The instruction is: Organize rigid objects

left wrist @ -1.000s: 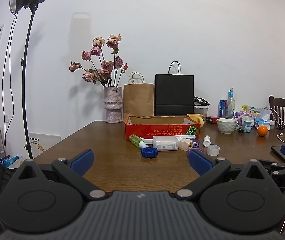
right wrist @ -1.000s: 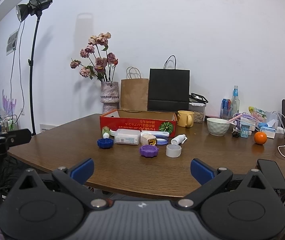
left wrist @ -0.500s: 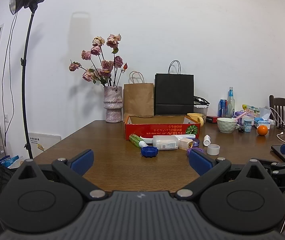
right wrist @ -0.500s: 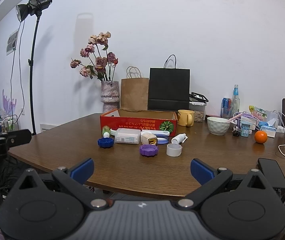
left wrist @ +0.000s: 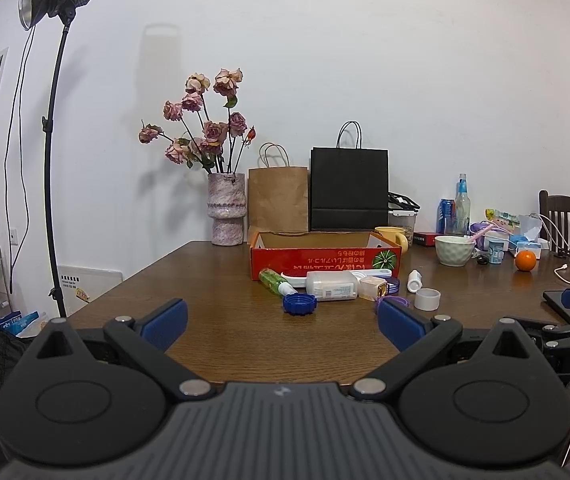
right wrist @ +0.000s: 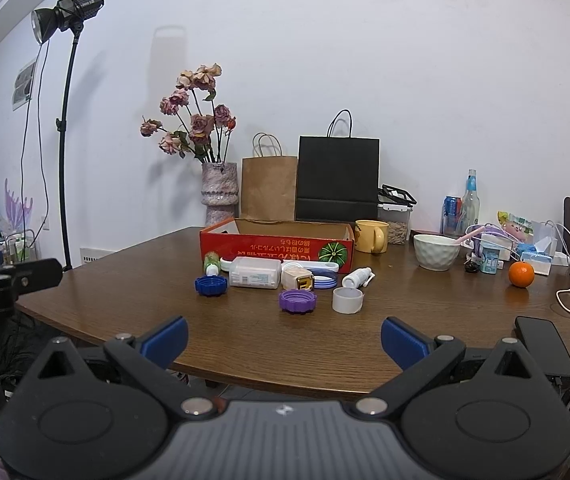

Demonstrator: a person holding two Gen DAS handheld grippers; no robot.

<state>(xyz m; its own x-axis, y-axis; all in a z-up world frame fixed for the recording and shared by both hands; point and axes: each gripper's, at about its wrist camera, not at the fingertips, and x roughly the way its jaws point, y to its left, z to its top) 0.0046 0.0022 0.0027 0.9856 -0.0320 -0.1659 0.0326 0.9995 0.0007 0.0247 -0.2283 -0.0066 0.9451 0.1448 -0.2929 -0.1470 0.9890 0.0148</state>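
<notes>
- The rigid objects lie in a loose cluster on the wooden table (right wrist: 125,280), just in front of the red cardboard box (right wrist: 277,246), which stands open-topped at the far side and is probably where they belong.
- Both tools hang back at the near table edge: the left gripper (left wrist: 283,322) and the right gripper (right wrist: 285,338) each have their blue pads spread wide and hold nothing.
- Judged from this, the step is a first approach. The nearest pieces make the easiest start: the purple cap (right wrist: 297,301) and the white cup (right wrist: 347,300) for the right side, the blue cap (left wrist: 299,303) for the left.
- A good grasp on a cap would come from above, with pads across the ridged rim, since the discs sit low and flat.
- The caps look like hard moulded plastic with scalloped edges; the cup is a short, smooth, open cylinder.
- The clear lidded container (right wrist: 255,273) is boxy and wider, so it may need the jaws at full spread.
- The green bottle (left wrist: 276,281) and the small white bottle (right wrist: 357,277) lie on their sides and could roll if nudged.
- The cream piece (right wrist: 297,277) beside the container is too small to identify.
</notes>
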